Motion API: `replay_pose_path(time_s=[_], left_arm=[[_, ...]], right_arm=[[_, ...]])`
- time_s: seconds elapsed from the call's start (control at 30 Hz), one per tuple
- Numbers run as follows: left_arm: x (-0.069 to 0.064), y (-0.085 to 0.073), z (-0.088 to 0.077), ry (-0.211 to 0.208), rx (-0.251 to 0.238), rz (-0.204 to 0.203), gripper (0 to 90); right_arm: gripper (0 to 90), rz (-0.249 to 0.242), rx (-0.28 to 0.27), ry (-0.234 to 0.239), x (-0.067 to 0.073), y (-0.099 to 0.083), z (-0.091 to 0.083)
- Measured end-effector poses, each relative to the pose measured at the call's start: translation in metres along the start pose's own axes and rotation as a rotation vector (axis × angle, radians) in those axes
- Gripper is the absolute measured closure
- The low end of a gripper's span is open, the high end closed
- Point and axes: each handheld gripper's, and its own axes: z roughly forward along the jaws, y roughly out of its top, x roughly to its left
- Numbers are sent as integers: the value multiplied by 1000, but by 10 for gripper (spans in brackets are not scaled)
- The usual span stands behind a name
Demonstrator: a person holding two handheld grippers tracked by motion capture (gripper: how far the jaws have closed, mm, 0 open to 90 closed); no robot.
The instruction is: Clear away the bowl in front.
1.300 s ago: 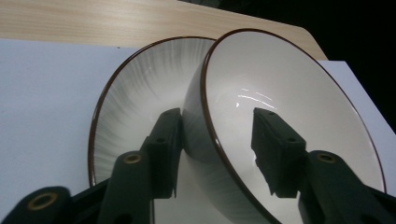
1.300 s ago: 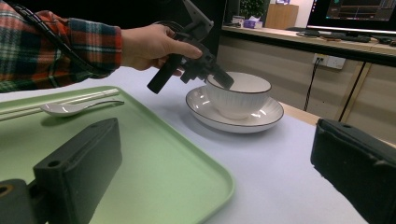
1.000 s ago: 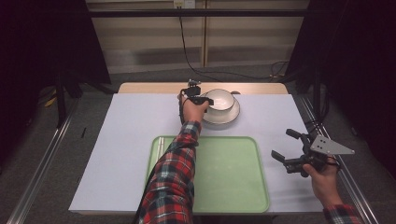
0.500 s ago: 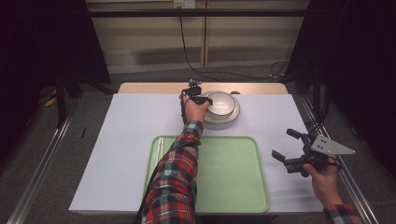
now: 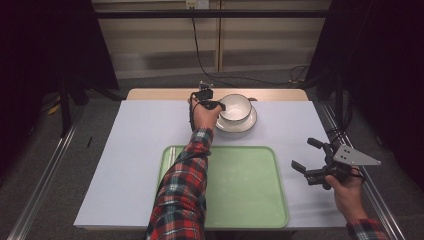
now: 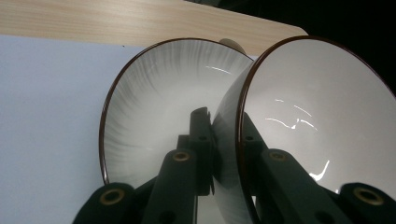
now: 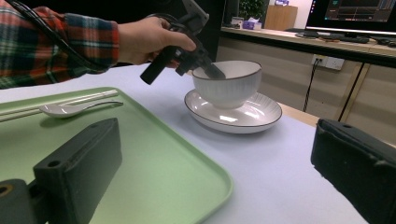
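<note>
Two jaws of the left gripper [image 5: 216,105] have just closed on the bowl [image 5: 236,107] rim above the plate [image 5: 239,125] (right gripper [image 5: 311,160] gapes, well apart).

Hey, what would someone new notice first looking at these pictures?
Probably the left tool, whose jaws have just been closing on the rim of the white bowl that sits on a plate at the table's far side. Nearer lies a green tray, with the right tool held open beside it.

High view looks down over the table [image 5: 125,165]; both gripper views, low and close, share the bowl [image 5: 235,107] at twelve o'clock.
</note>
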Motion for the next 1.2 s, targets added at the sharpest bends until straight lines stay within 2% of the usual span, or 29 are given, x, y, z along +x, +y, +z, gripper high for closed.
replay_pose_path(time_s=[0.1, 0.13, 0.23, 0.3, 0.5, 0.6, 0.63, 0.7, 0.77, 0.8, 0.83, 0.93, 1.0, 1.17, 1.2], left_arm=[[-1, 0, -10, -23, 2, -7, 816], [-1, 0, -13, -26, 8, 3, 816], [1, -2, -26, -21, 29, 4, 816], [2, -3, -32, -8, 46, 20, 817], [9, -9, -53, -23, 80, 19, 817], [12, -13, -62, -27, 84, 11, 818], [13, -15, -66, -25, 100, 27, 819], [14, -19, -72, -21, 101, 39, 820], [14, -22, -78, -27, 109, 35, 820], [15, -23, -81, -30, 116, 53, 820], [14, -26, -83, -36, 108, 33, 821], [16, -32, -92, -37, 130, 57, 822], [17, -37, -96, -32, 131, 56, 822], [21, -49, -105, -56, 143, 43, 822], [23, -51, -107, -57, 149, 59, 822]], right_arm=[[12, -12, -1, 8, -1, 0, 0], [12, -9, 5, 7, 0, 0, 0], [12, -9, 2, 8, 0, 0, 1], [12, -5, 5, 2, 0, 0, 1], [13, -9, 7, 3, 0, 0, 1], [13, -7, 6, 0, 0, -1, 1], [13, -8, 7, 3, 1, -1, 2], [12, -8, 8, 5, 1, -1, 2], [13, -7, 8, 5, 1, -1, 2], [13, -12, 8, 1, 1, -1, 2], [12, -13, 8, 3, 1, -1, 2], [13, -13, 10, 1, 1, -1, 2], [13, -11, 13, 1, 1, -1, 2], [13, -12, 14, 0, 1, -1, 3], [13, -10, 13, -3, 2, -1, 3]])
